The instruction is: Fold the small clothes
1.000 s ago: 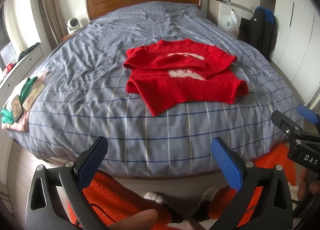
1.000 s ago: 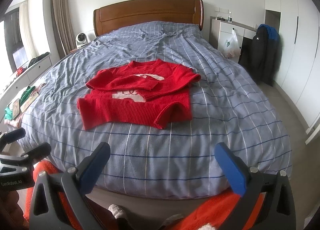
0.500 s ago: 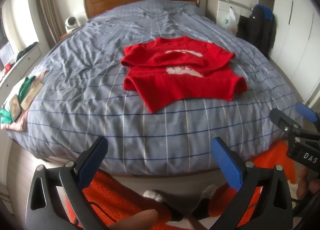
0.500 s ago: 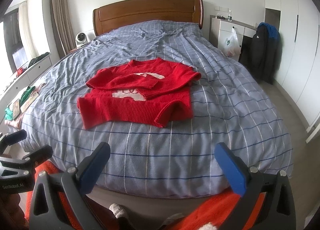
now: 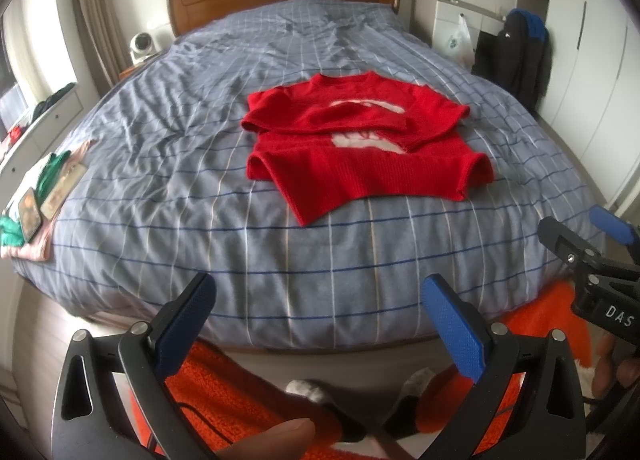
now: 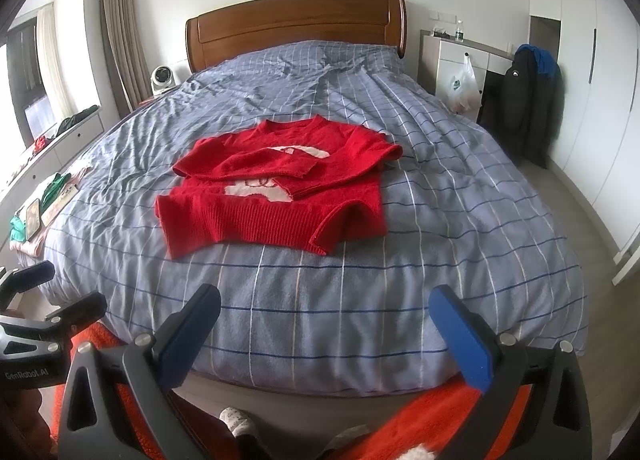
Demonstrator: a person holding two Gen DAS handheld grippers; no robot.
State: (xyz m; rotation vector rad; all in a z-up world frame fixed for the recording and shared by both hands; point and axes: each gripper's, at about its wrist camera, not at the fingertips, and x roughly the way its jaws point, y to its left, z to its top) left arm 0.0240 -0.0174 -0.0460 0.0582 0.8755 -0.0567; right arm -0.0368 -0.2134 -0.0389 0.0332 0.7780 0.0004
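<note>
A red sweater (image 5: 360, 148), sleeves folded in, is laid mid-bed (image 5: 200, 188); the left gripper (image 5: 316, 320) and right gripper (image 6: 324, 324) are held wide apart, empty, off the bed's foot.

Checked bed (image 6: 400, 300), wooden headboard (image 6: 296, 32), white fan (image 6: 162, 76)

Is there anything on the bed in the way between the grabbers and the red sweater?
Nothing visible. Only bare bedspread lies between the open left gripper, the open right gripper and the sweater.
</note>
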